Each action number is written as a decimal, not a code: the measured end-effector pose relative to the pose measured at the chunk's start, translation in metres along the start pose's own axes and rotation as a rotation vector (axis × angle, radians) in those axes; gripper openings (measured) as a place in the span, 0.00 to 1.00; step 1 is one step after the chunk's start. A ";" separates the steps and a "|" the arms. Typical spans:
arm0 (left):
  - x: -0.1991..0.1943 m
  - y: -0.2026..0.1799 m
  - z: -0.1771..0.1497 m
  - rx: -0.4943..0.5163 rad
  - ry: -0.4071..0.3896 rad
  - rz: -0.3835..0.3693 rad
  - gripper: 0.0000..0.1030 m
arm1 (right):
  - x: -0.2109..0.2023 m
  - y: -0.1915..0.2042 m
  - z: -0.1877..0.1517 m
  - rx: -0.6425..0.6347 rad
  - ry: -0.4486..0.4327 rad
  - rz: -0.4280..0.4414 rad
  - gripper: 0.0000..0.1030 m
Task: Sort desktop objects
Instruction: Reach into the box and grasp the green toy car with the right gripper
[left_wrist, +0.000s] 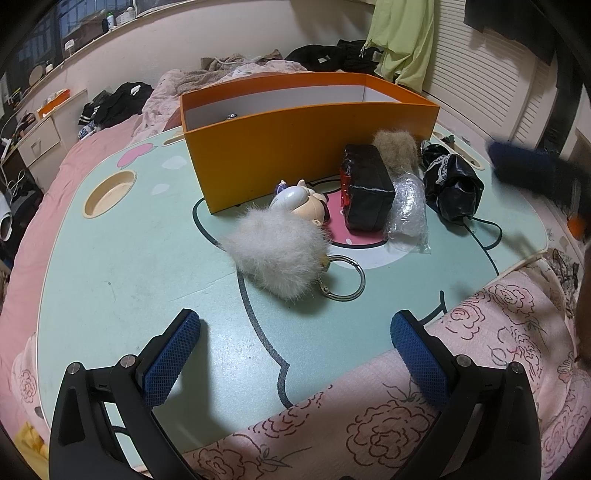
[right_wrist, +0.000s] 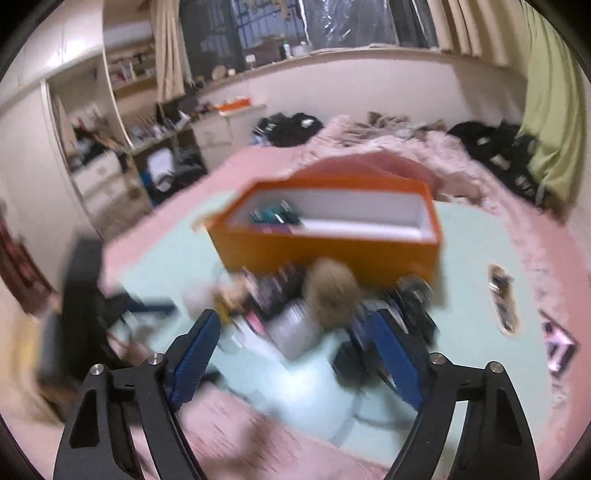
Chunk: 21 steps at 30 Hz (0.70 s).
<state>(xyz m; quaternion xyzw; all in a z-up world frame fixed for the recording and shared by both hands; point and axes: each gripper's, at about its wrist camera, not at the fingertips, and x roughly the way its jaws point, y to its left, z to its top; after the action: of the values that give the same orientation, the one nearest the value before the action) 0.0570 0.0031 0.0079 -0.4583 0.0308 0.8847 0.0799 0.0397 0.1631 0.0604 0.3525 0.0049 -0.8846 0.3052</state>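
Note:
An orange box (left_wrist: 295, 147) stands on the mint-green table (left_wrist: 129, 266). In front of it lie a white fur pompom (left_wrist: 277, 251) with a metal ring (left_wrist: 345, 277), a small doll (left_wrist: 303, 203), a black block (left_wrist: 365, 188), a brown fur ball (left_wrist: 395, 151), a clear plastic bag (left_wrist: 406, 210) and a black pouch (left_wrist: 450, 184). My left gripper (left_wrist: 295, 332) is open and empty, short of the pompom. My right gripper (right_wrist: 295, 332) is open and empty above the blurred pile; the orange box (right_wrist: 332, 243) and the brown fur ball (right_wrist: 332, 295) show beyond it. The right gripper also shows blurred in the left wrist view (left_wrist: 535, 173).
The table sits on a bed with pink floral bedding (left_wrist: 480, 369). A round cup hole (left_wrist: 110, 192) is at the table's left. Small items lie inside the box (right_wrist: 277, 218). Dark clothes (left_wrist: 332, 55) lie on the bed behind. Shelves and drawers stand at the left (right_wrist: 110, 166).

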 end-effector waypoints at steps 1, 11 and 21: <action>0.000 0.000 0.000 0.000 0.000 0.000 1.00 | 0.004 -0.003 0.012 0.032 0.011 0.029 0.73; 0.000 -0.001 -0.001 -0.001 -0.004 0.000 1.00 | 0.135 -0.024 0.107 0.334 0.266 0.224 0.48; -0.001 -0.004 -0.006 -0.003 -0.014 0.000 1.00 | 0.228 -0.036 0.126 0.448 0.436 0.072 0.58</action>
<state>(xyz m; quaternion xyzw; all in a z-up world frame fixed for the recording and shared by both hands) 0.0631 0.0060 0.0050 -0.4520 0.0290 0.8880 0.0796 -0.1864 0.0418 0.0048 0.5923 -0.1373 -0.7559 0.2429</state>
